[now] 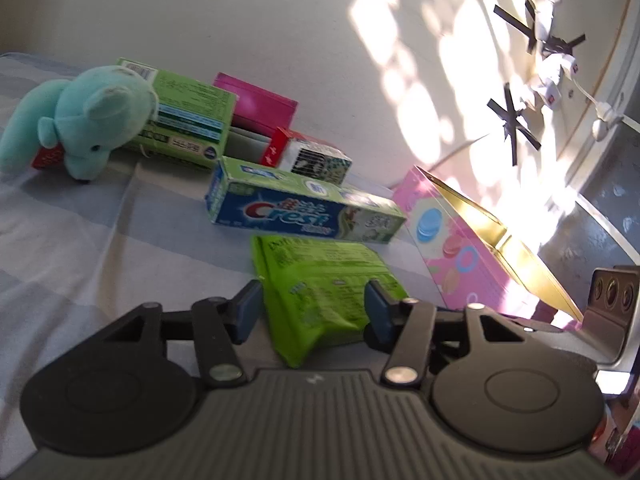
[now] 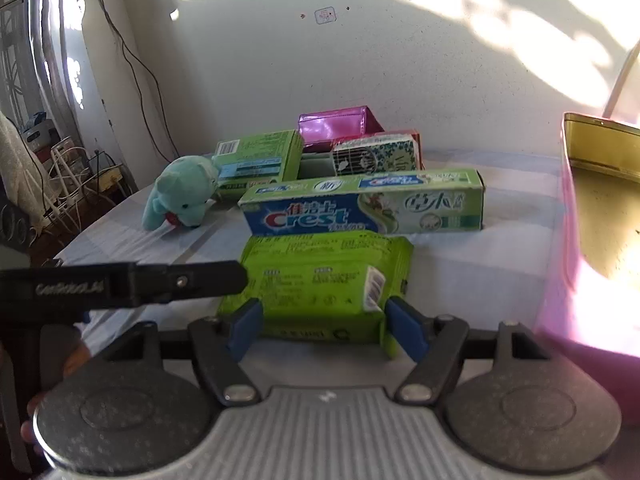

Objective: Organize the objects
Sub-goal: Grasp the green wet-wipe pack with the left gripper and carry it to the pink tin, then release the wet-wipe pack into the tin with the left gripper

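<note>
1. Packet: a lime-green packet is seen lying flat on the striped cloth, nearest of all the things, with its long axis across the right wrist view and its barcode end to the right.
2. Right gripper: its jaws are spread on either side of the packet's near edge; whether the blue pads touch it cannot be told.
3. Left gripper: its jaws are also spread about the packet, which runs away from this camera toward the far side. In the right wrist view one black finger of it is seen reaching in from the left to the packet's left end.
4. Toothpaste box: it is laid just beyond the packet, long axis left to right, the brand name at its left half.
5. Farther back, a green box, a magenta box and a patterned carton are grouped near the wall.
6. A teal plush bear is placed at far left, a pink tin at right, lying open.
</note>
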